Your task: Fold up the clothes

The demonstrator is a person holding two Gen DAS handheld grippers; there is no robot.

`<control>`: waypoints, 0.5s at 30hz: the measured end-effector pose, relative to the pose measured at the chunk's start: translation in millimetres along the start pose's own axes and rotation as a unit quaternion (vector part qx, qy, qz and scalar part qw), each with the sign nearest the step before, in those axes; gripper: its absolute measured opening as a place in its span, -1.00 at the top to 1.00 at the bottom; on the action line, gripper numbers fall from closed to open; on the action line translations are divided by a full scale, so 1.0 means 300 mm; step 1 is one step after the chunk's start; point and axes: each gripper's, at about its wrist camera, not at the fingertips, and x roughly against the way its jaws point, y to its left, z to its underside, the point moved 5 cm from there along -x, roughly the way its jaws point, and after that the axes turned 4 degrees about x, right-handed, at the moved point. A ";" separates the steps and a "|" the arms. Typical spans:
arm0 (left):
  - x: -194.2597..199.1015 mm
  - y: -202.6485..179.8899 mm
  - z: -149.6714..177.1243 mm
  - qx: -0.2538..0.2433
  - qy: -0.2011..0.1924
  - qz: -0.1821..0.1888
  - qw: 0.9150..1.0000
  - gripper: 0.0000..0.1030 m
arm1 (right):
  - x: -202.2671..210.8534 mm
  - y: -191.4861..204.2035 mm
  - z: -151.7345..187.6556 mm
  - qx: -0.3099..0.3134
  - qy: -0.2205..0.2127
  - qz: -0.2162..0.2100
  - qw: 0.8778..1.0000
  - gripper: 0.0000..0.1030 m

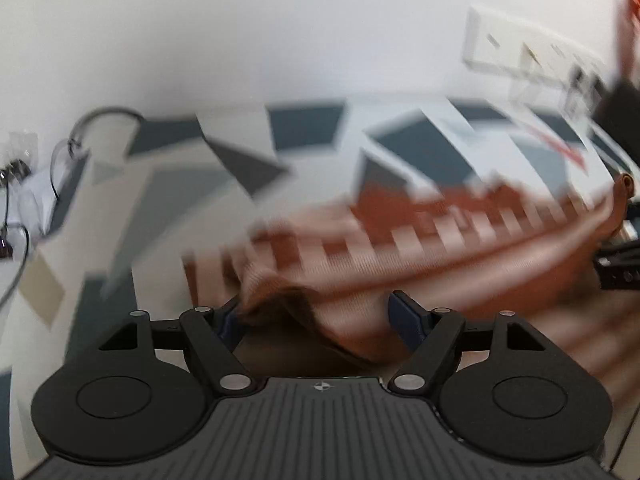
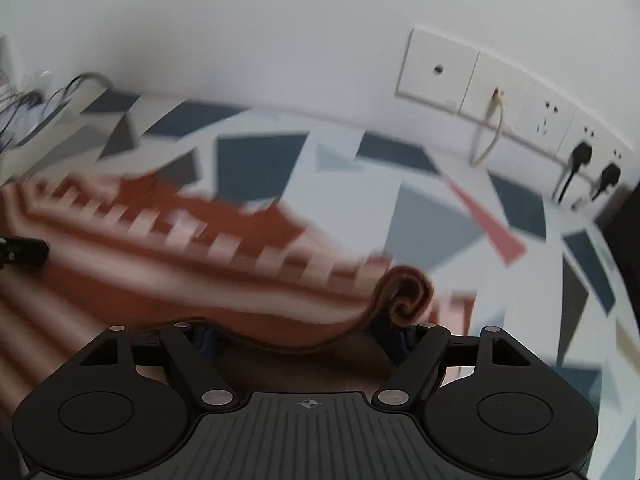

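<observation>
Basically, the rust-orange and pale-pink striped knitted garment (image 1: 400, 248) lay on the table covering with the blue, grey and white geometric print (image 1: 168, 184), bunched into a long ridge with a stepped block pattern along its top. Both views were motion-blurred, so the weave showed only near the fingers.

Left gripper (image 1: 320, 316): black linkage, blue finger pads (image 1: 406, 316), jaws spread wide. A folded edge of the garment sat against the left pad and draped into the gap; the right pad stood clear above the fabric. Nothing was pinched.

Right gripper (image 2: 300, 332): jaws equally wide apart. The garment's hem ran across the gap, just above the fingers, largely covering the pads. I couldn't tell whether the cloth touched them. Near the right finger the garment's end curled into a tight brown-orange roll (image 2: 406, 294).

Outward from the garment: the patterned covering ran up to a plain white wall (image 2: 280, 40). Beyond the rolled end, on that wall, was a row of white socket plates (image 2: 492, 92), with a beige cable (image 2: 490, 128) in one and two black plugs (image 2: 596, 168) further along. Beyond the garment's opposite end, loose thin cables (image 1: 80, 136) lay at the covering's edge, by the wall. Each view caught the other gripper's black tip at the garment's far side.
</observation>
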 end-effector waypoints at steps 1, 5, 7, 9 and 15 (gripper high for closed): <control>-0.009 0.027 -0.045 0.026 -0.019 -0.008 0.999 -0.47 | -0.014 -0.037 -0.036 -0.030 -0.020 0.003 0.999 -0.34; 0.003 0.130 -0.180 0.111 -0.069 -0.018 0.991 -0.52 | -0.029 -0.185 -0.123 -0.178 -0.073 0.018 0.981 -0.40; 0.036 0.160 -0.193 0.114 -0.082 -0.024 0.990 -0.74 | -0.017 -0.230 -0.119 -0.222 -0.075 0.007 0.972 -0.43; 0.057 0.179 -0.162 0.102 -0.071 -0.025 0.992 -0.78 | 0.009 -0.245 -0.085 -0.228 -0.074 0.001 0.971 -0.58; 0.051 0.202 0.049 0.084 0.056 0.025 0.995 -0.82 | 0.120 -0.283 0.107 -0.257 -0.060 -0.074 0.962 -0.99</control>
